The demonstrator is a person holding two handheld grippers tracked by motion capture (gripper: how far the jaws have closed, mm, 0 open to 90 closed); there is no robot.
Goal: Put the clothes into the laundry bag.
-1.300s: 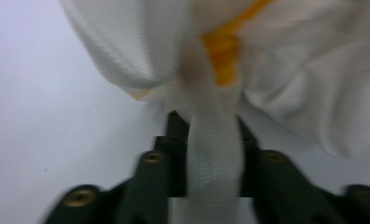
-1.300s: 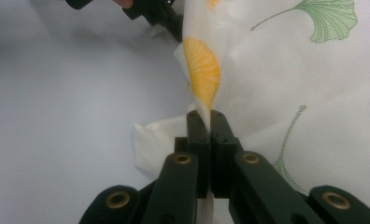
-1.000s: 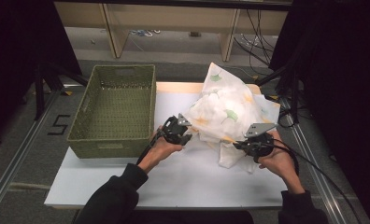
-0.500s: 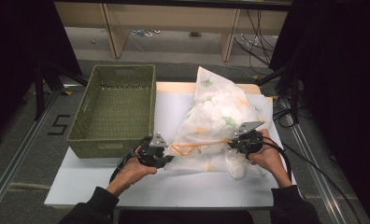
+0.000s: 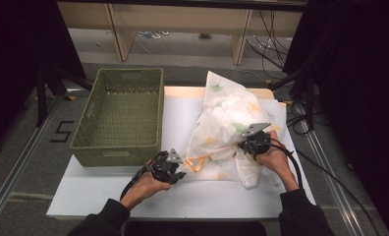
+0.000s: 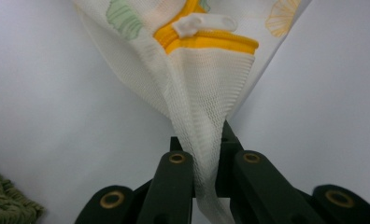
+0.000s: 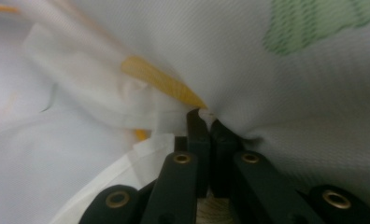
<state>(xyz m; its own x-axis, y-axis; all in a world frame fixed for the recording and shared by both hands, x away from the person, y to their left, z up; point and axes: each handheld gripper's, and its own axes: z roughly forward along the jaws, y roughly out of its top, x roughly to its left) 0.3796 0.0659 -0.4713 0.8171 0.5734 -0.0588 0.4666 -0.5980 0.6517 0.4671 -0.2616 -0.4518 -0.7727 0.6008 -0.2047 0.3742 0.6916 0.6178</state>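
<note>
A white mesh laundry bag (image 5: 227, 118) printed with green and yellow leaves lies bunched on the white table, with an orange zipper edge (image 5: 196, 162) at its near left corner. My left gripper (image 5: 179, 172) is shut on that corner; in the left gripper view the mesh (image 6: 197, 107) runs down between the closed jaws, with the white zipper pull (image 6: 206, 23) and orange zipper (image 6: 211, 42) above. My right gripper (image 5: 245, 145) is shut on the bag's right side; the right gripper view has cloth (image 7: 286, 70) pinched at the jaw tips beside an orange strip (image 7: 160, 79).
A green woven basket (image 5: 121, 115) stands on the table's left half, close behind my left hand. The white tabletop (image 5: 217, 196) has bare room along the near edge. Cables and shelf legs lie on the floor beyond the table.
Both hands have drawn toward the near edge and lower. The left gripper pulled the bag's corner out to the left, so the bag is stretched and flatter between the grippers.
</note>
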